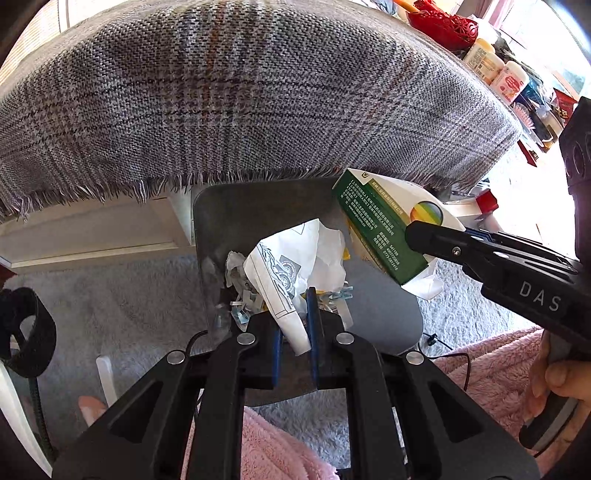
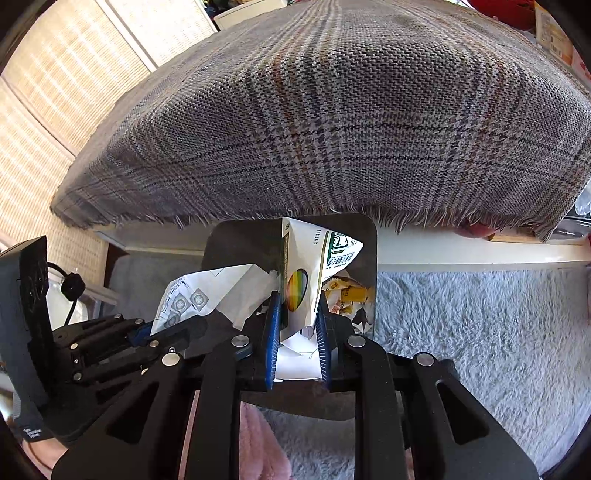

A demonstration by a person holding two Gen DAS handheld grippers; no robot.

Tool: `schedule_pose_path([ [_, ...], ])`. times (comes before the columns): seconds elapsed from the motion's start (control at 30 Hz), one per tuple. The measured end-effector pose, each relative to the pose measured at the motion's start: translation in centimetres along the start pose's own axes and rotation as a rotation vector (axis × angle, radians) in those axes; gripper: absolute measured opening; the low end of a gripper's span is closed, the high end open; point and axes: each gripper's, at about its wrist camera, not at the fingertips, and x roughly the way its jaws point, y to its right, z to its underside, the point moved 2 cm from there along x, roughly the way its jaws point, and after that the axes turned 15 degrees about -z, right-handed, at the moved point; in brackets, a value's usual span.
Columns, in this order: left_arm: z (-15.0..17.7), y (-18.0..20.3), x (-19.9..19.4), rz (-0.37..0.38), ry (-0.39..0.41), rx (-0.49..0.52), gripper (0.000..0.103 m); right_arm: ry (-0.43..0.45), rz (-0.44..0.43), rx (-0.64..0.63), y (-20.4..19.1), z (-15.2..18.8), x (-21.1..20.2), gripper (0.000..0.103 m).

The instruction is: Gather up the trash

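A grey trash bin [image 1: 258,206] stands on the carpet below the table edge, holding paper scraps and wrappers. My left gripper [image 1: 295,325] is shut on a crumpled white printed paper [image 1: 291,262] held over the bin. My right gripper [image 2: 297,317] is shut on a crushed green-and-white carton [image 2: 303,269], also over the bin [image 2: 362,236]. The carton [image 1: 376,229] and the right gripper [image 1: 417,232] show at the right in the left wrist view. The white paper [image 2: 207,291] and the left gripper [image 2: 207,325] show at the left in the right wrist view.
A table with a grey plaid cloth [image 1: 240,96] overhangs the bin. Bottles and a red basket [image 1: 443,22] sit at its far right. Grey shag carpet [image 2: 480,332] covers the floor. Pink fleece [image 1: 491,369] lies near me. A white drawer front [image 1: 92,229] runs under the cloth.
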Motion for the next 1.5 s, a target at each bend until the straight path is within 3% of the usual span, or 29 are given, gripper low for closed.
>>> schedule_pose_path([
  [0.2,0.0,-0.2,-0.4,-0.016,0.008,0.000,0.012,0.019,0.006,0.010,0.0,-0.3,-0.3,0.025],
  [0.3,-0.1,-0.5,-0.8,-0.024,0.014,0.001,0.022,0.036,0.009,0.018,0.1,-0.6,-0.7,0.025],
  [0.33,-0.2,-0.6,-0.9,-0.028,0.020,0.000,0.030,0.044,0.012,0.022,0.2,-0.7,-0.9,0.028],
  [0.37,-0.2,-0.6,-1.1,-0.033,0.027,-0.002,0.039,0.052,0.015,0.026,0.3,-0.8,-1.1,0.038],
  [0.5,-0.4,-1.2,-2.3,-0.055,0.066,-0.012,0.055,0.088,0.041,0.026,0.5,-1.0,-2.0,0.060],
  [0.57,-0.5,-1.7,-2.9,-0.062,0.086,-0.022,0.069,0.121,0.073,0.020,0.5,-1.1,-2.7,0.083],
  [0.6,-0.6,-1.8,-3.2,-0.064,0.096,-0.025,0.074,0.137,0.091,0.011,0.5,-1.1,-3.1,0.088],
  [0.67,-0.7,-2.1,-4.0,-0.080,0.126,-0.024,0.092,0.171,0.114,-0.010,0.3,-1.1,-4.0,0.100],
  [0.7,-0.7,-2.1,-4.3,-0.084,0.138,-0.022,0.096,0.183,0.113,-0.015,0.2,-1.1,-4.3,0.100],
  [0.97,-0.6,-3.3,-7.5,-0.121,0.236,-0.035,0.095,0.310,0.144,-0.091,-0.8,-0.6,-7.9,0.100],
  [1.2,-1.6,-3.9,-12.2,-0.202,0.405,-0.055,0.095,0.448,0.185,-0.172,-2.5,-0.9,-11.4,0.100],
  [1.5,-2.5,-4.1,-16.7,-0.232,0.546,-0.082,0.095,0.537,0.216,-0.233,-4.2,-1.3,-14.4,0.100],
])
